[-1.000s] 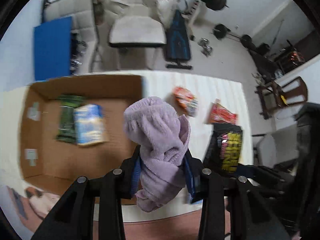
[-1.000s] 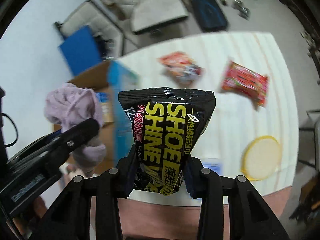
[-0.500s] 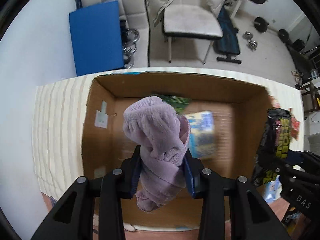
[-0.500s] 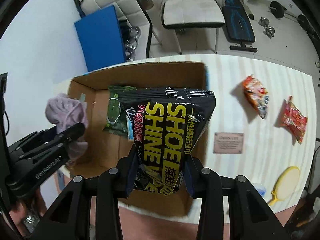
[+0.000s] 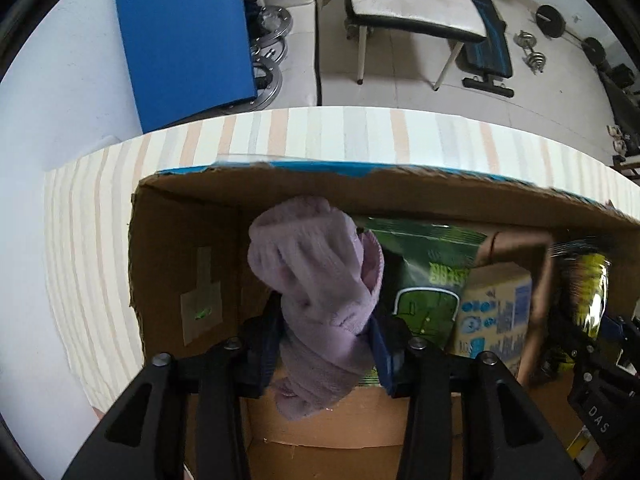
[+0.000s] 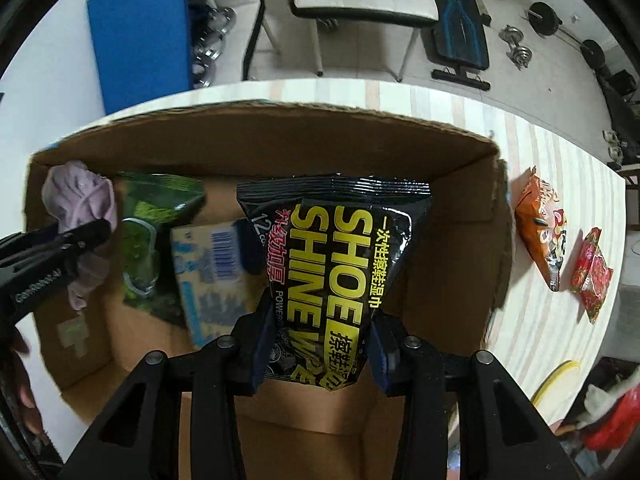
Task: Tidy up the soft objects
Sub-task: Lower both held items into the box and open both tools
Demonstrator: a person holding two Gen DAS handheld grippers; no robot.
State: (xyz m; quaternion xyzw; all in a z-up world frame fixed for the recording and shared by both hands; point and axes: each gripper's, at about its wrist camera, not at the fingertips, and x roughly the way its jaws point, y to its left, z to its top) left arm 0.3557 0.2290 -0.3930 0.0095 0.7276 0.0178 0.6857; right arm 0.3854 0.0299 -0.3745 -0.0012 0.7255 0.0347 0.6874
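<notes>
My left gripper [image 5: 325, 350] is shut on a lilac fleece cloth [image 5: 316, 280] and holds it inside the left part of an open cardboard box [image 5: 192, 216]. My right gripper [image 6: 318, 354] is shut on a black shoe shine wipes pack [image 6: 340, 264] and holds it inside the right part of the same box [image 6: 460, 184]. A green pack [image 5: 424, 276] and a light blue pack [image 5: 494, 312] lie in the box between them. The left gripper and cloth [image 6: 78, 200] show at the left of the right wrist view.
The box stands on a striped table [image 5: 320, 136]. An orange snack bag [image 6: 540, 228] and a red snack bag [image 6: 592, 272] lie on the table right of the box. A yellow ring [image 6: 560, 376] lies near the front right. A chair [image 5: 412, 4] and blue board [image 5: 184, 36] stand beyond.
Both grippers have moved left from over the table to the box and lowered into it, each still holding its item. The box now fills both views.
</notes>
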